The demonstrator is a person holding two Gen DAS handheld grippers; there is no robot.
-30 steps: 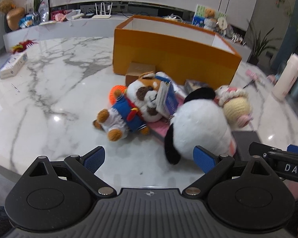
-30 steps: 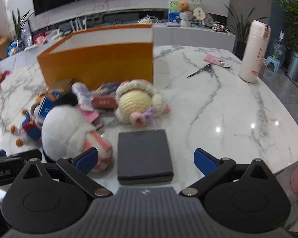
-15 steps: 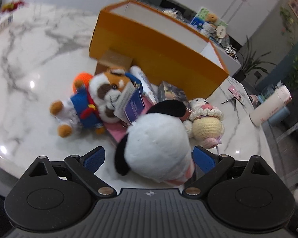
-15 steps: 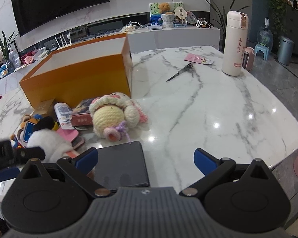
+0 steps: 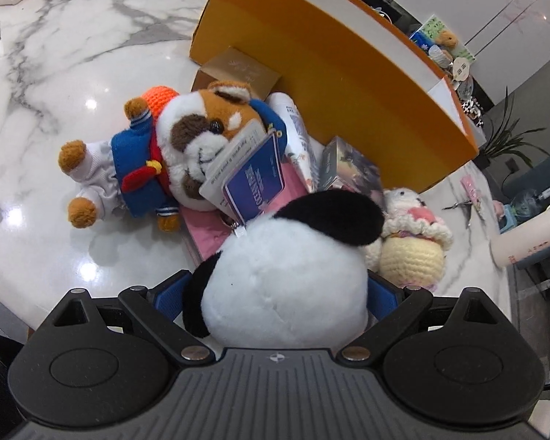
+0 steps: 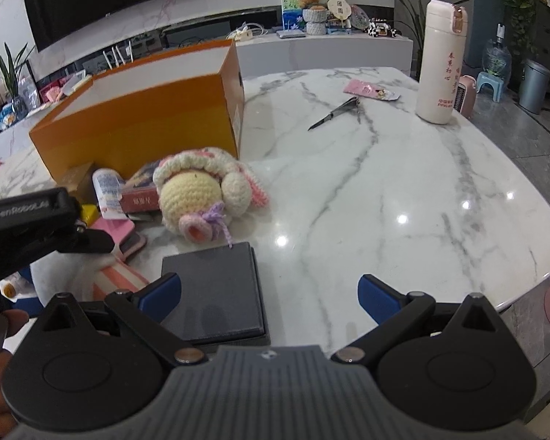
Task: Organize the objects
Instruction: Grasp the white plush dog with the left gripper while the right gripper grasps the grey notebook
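Note:
A white plush with black ears (image 5: pixel 286 275) fills the gap of my left gripper (image 5: pixel 275 295), whose blue pads stand at full width on either side of it, so it is open. Beyond lie a brown-and-white dog plush in blue (image 5: pixel 172 146), a crochet doll (image 5: pixel 410 253) and a big orange box (image 5: pixel 348 84). My right gripper (image 6: pixel 269 293) is open, hovering over a dark grey flat case (image 6: pixel 212 286). In the right wrist view the left gripper (image 6: pixel 25 227) sits over the white plush (image 6: pixel 106 278), with the crochet doll (image 6: pixel 198 198) and orange box (image 6: pixel 139 124) behind.
Books, a pink case, a white tube (image 5: pixel 297 124) and a small brown box (image 5: pixel 238 69) are piled against the orange box. On the marble table (image 6: pixel 403 183) stand a white thermos (image 6: pixel 440 62), scissors (image 6: pixel 333 113) and a pink packet (image 6: pixel 370 90). The table's rim curves close on the right.
My left gripper has come forward and down over the white plush, which now sits between its pads. The right gripper has lifted and tilted slightly, staying open above the grey case.

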